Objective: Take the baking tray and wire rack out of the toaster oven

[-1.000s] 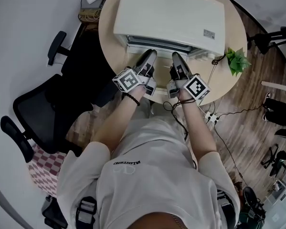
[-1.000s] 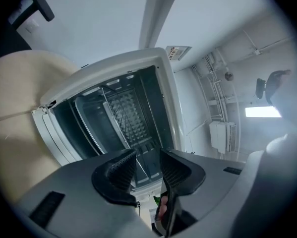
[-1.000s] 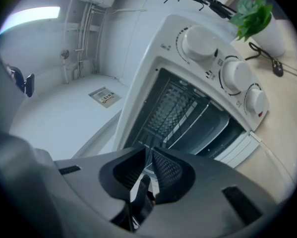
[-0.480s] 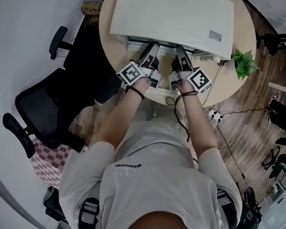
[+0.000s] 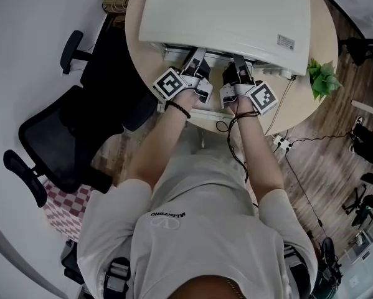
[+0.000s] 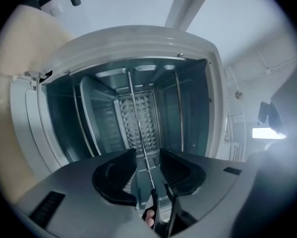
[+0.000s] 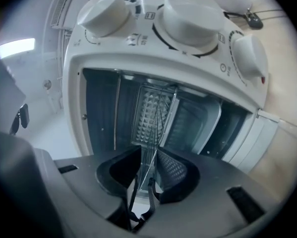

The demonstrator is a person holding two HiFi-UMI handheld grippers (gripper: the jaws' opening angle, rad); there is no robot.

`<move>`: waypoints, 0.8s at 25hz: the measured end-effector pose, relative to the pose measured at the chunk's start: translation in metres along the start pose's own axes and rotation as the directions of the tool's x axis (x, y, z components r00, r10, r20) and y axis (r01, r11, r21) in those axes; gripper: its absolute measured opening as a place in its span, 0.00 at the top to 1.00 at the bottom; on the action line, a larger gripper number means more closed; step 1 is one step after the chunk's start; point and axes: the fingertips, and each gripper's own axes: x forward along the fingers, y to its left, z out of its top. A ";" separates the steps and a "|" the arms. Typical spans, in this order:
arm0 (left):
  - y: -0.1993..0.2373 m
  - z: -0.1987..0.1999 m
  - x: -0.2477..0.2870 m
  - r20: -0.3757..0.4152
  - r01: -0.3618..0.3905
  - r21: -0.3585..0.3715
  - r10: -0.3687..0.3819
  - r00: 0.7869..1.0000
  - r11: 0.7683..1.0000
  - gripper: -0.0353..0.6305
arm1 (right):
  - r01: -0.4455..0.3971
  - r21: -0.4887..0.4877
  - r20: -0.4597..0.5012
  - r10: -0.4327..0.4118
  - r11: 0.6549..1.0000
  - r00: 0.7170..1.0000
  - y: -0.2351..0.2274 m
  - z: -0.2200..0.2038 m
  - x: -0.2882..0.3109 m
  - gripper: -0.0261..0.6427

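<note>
A white toaster oven (image 5: 223, 11) stands on a round table with its door open. My left gripper (image 5: 195, 61) and right gripper (image 5: 239, 67) reach level into its mouth, side by side and rolled onto their sides. The wire rack (image 6: 138, 118) shows edge-on as a thin line between the pads of the left gripper (image 6: 144, 157), with gaps on both sides. The front edge of the wire rack (image 7: 155, 118) also lies between the pads of the right gripper (image 7: 148, 157). Those jaws have just been closing a little, and no pressing shows. A rimmed baking tray (image 6: 98, 118) sits in the slot beside the rack.
Three control knobs (image 7: 188, 14) line the oven's front. The open door (image 7: 267, 133) hangs by the table edge (image 5: 286, 123). A small green plant (image 5: 323, 80) stands at the table's right. A black office chair (image 5: 55, 136) is at the left, with cables and a power strip (image 5: 279, 143) on the floor.
Both grippers have moved forward into the oven mouth, so their tips are now hidden under its front edge. Both have rolled a little. The right jaws stand wider than a second ago.
</note>
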 end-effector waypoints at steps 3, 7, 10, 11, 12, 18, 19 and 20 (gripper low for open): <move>-0.001 0.000 0.000 0.013 0.013 -0.054 -0.012 1.000 0.998 0.72 | 0.009 0.063 0.009 -0.010 0.998 1.000 -0.005 -0.002 -0.003 0.81; -0.003 0.000 0.001 0.012 0.027 -0.061 -0.026 1.000 0.998 0.72 | 0.029 0.111 0.032 -0.033 0.993 0.999 -0.015 -0.004 -0.002 0.81; -0.002 0.002 0.001 0.017 0.033 -0.060 -0.032 0.999 0.998 0.74 | 0.009 0.093 0.032 -0.012 0.996 0.999 -0.011 -0.003 0.004 0.81; -0.002 0.003 0.002 0.021 0.038 -0.065 -0.037 0.999 0.997 0.74 | 0.000 0.090 0.034 -0.003 0.996 0.999 -0.010 -0.002 0.006 0.81; -0.001 0.003 0.003 0.023 0.041 -0.070 -0.040 0.999 0.997 0.75 | -0.008 0.095 0.041 0.004 0.995 0.999 -0.008 0.000 0.008 0.81; 0.005 0.006 0.010 0.029 0.035 -0.078 -0.033 0.999 0.996 0.83 | -0.007 0.121 0.076 -0.002 0.993 0.997 -0.014 0.006 0.015 0.82; 0.008 0.006 0.011 0.027 0.031 -0.072 -0.030 0.999 0.997 0.86 | -0.006 0.118 0.077 -0.003 0.993 0.997 -0.014 0.006 0.016 0.84; 0.010 0.006 0.012 0.022 0.028 -0.067 -0.027 0.999 0.997 0.87 | -0.004 0.118 0.079 -0.005 0.993 0.997 -0.014 0.007 0.016 0.87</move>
